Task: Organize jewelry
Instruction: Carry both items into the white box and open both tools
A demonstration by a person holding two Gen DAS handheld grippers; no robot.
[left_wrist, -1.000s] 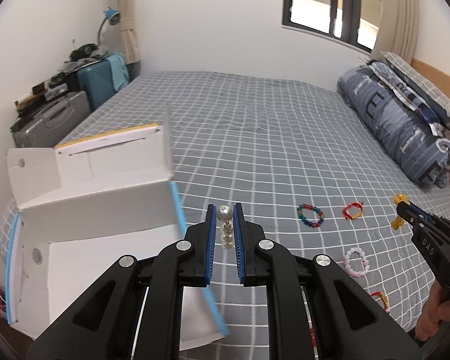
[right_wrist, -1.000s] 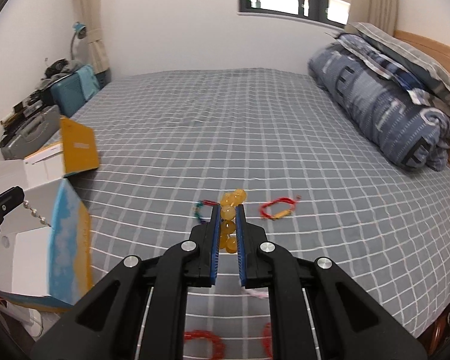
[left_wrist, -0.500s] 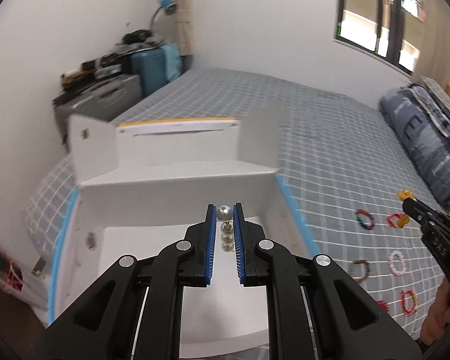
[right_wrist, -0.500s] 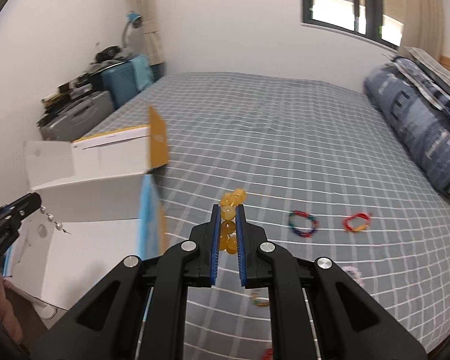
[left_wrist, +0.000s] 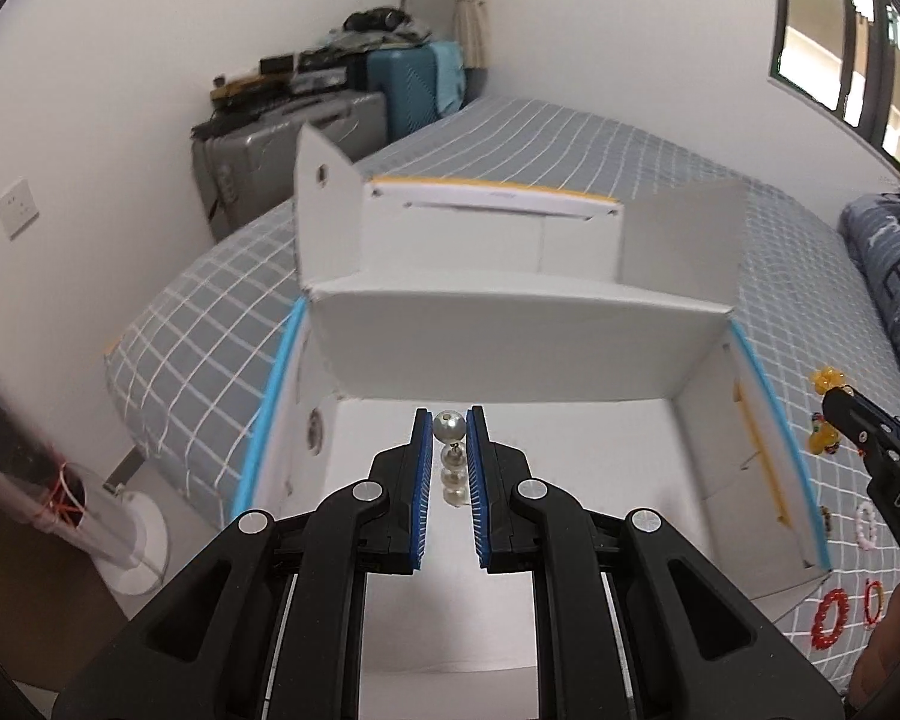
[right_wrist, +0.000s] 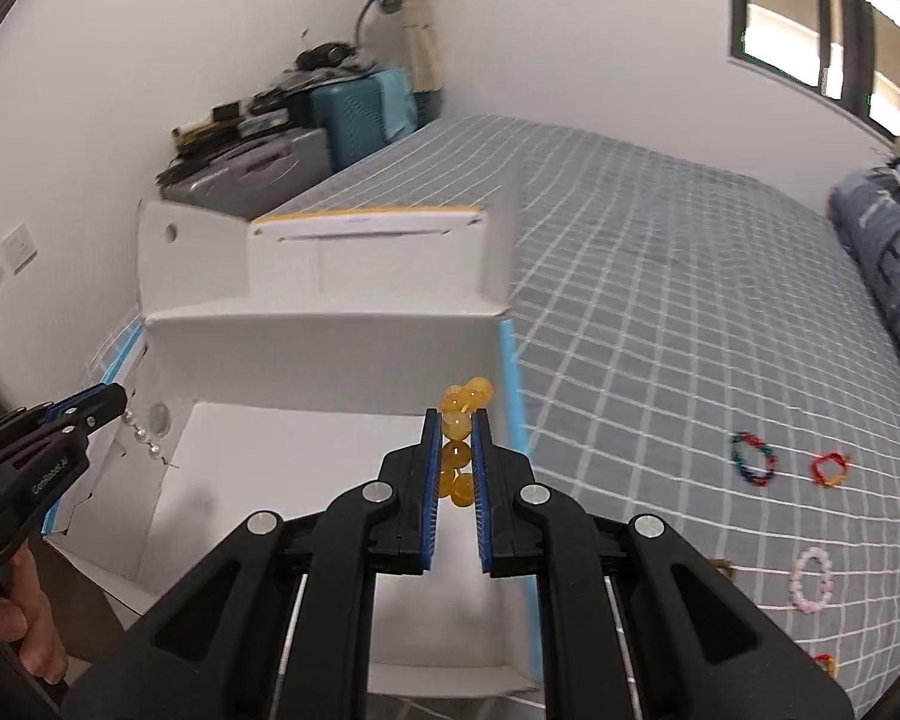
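My left gripper (left_wrist: pixel 449 429) is shut on a pearl bracelet (left_wrist: pixel 450 456) and holds it above the open white box (left_wrist: pixel 510 354). In the right wrist view the left gripper (right_wrist: pixel 117 405) is at the box's left wall, with the pearls (right_wrist: pixel 144 438) hanging from it. My right gripper (right_wrist: pixel 456 423) is shut on a yellow bead bracelet (right_wrist: pixel 459 450) over the right side of the box (right_wrist: pixel 330 348). In the left wrist view the right gripper (left_wrist: pixel 834 399) sits just outside the box's right wall with the yellow beads (left_wrist: pixel 825 381).
Loose bracelets lie on the grey checked bed: a multicolour one (right_wrist: pixel 753 459), a red one (right_wrist: pixel 828 468), a pink one (right_wrist: pixel 810 582) and a red ring (left_wrist: pixel 831 615). Suitcases (left_wrist: pixel 294 138) stand by the wall. Folded bedding (right_wrist: pixel 882 258) lies at the right.
Both grippers have swung left with their bracelets, from over the bed to over the open box. The box now fills the middle of both views.
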